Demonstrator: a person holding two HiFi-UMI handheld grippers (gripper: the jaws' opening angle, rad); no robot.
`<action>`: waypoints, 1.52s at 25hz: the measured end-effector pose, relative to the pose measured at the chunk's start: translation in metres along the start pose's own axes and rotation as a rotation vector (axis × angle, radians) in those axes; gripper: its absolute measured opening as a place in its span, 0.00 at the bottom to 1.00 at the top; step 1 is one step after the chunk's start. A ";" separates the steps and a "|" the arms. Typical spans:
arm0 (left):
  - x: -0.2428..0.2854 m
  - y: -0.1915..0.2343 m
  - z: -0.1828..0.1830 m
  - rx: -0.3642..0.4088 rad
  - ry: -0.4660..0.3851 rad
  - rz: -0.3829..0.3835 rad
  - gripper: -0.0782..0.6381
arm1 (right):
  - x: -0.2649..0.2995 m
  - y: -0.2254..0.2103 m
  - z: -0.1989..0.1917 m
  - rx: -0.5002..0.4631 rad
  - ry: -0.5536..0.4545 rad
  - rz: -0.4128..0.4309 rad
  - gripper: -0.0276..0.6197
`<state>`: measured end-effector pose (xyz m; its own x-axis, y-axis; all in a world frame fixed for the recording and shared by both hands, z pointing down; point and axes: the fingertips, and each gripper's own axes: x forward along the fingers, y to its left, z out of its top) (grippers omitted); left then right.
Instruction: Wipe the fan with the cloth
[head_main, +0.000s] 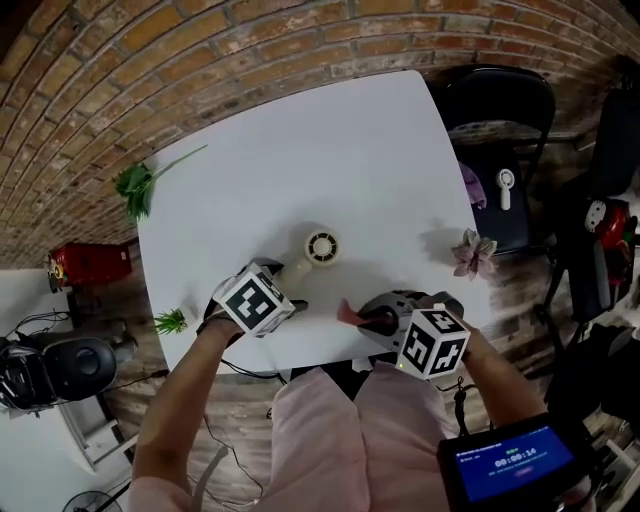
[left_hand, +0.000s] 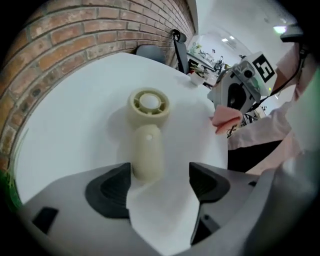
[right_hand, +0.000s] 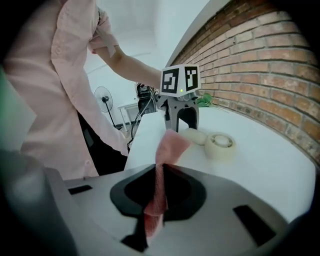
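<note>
The left gripper (left_hand: 160, 177) is standing wide open at the handle of the fan (left_hand: 148, 120) while the right gripper (right_hand: 159, 190) is pinching the cloth (right_hand: 169, 147).

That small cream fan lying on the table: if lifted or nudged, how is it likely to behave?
The fan looks like rigid plastic, so it should keep its shape. Being small, it is probably light and may slide on the smooth table. Its rounded handle, lying between the fingers of the open left gripper, could roll or slip when pinched.
</note>
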<state>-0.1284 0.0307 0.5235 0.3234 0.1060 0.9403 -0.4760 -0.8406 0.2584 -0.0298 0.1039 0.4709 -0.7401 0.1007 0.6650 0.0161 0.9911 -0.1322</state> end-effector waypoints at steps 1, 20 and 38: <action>0.002 -0.009 0.004 0.006 -0.005 -0.022 0.62 | -0.004 0.002 -0.003 0.013 -0.002 -0.007 0.09; 0.018 -0.090 0.143 0.141 -0.204 -0.186 0.62 | -0.057 0.027 -0.052 0.200 -0.033 -0.158 0.09; 0.008 0.007 0.118 0.597 0.033 0.124 0.69 | -0.026 -0.035 -0.022 0.333 -0.038 -0.233 0.09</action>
<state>-0.0329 -0.0367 0.5068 0.2649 -0.0038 0.9643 0.0351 -0.9993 -0.0135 0.0033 0.0683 0.4746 -0.7227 -0.1331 0.6782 -0.3694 0.9037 -0.2163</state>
